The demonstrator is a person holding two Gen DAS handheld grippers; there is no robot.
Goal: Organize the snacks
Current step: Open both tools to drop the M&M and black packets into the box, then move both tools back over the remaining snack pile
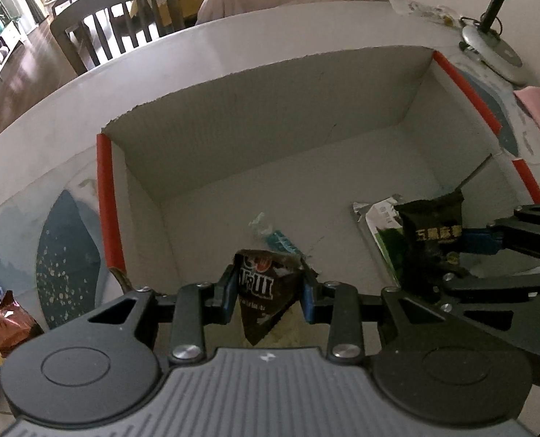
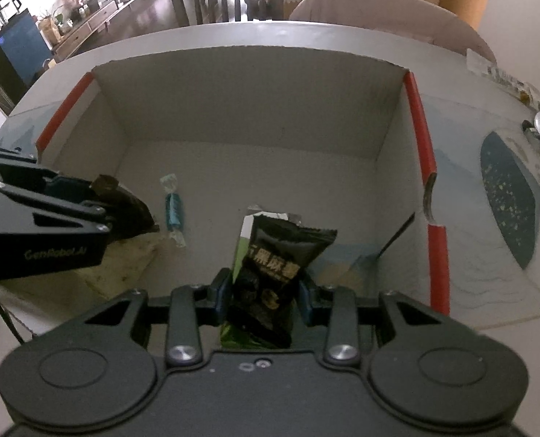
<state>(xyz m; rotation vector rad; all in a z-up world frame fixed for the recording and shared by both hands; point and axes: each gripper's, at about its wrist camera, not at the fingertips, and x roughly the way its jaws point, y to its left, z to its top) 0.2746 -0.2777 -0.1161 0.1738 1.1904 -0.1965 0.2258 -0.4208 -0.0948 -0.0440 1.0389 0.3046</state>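
One open white box (image 1: 262, 138) stands on the table (image 1: 33, 138), its side rims edged in red; both grippers reach in over its near edge.

Left gripper (image 1: 268, 293): jaws closed to a narrow gap and clamped on one dark brown packet (image 1: 266, 291) with white lettering; the packet hangs between the blue pads, its pointed lower corner below them, above the near floor of the box. In the right wrist view the same packet (image 2: 131, 211) shows at the left gripper's tip, clear of the box floor.

Right gripper (image 2: 264, 293): jaws likewise drawn in and gripping one black packet (image 2: 275, 269) with gold characters; its crimped top edge rises above the pads. In the left wrist view this black packet (image 1: 432, 233) stands upright at the right side of the box.

Loose in the box, counted: one green and white packet (image 1: 379, 225), lying just behind and partly under the black one; one twist-wrapped teal candy (image 2: 173, 211) on the floor, between the two grippers. Total inside or over the box: four snacks, two held, two lying.

Outside the box: a small heap of wrapped snacks (image 1: 0, 324) on the table at the left, number cannot be told; one lamp base (image 1: 495, 51) at the far right; two chairs (image 1: 120, 18) behind the table.
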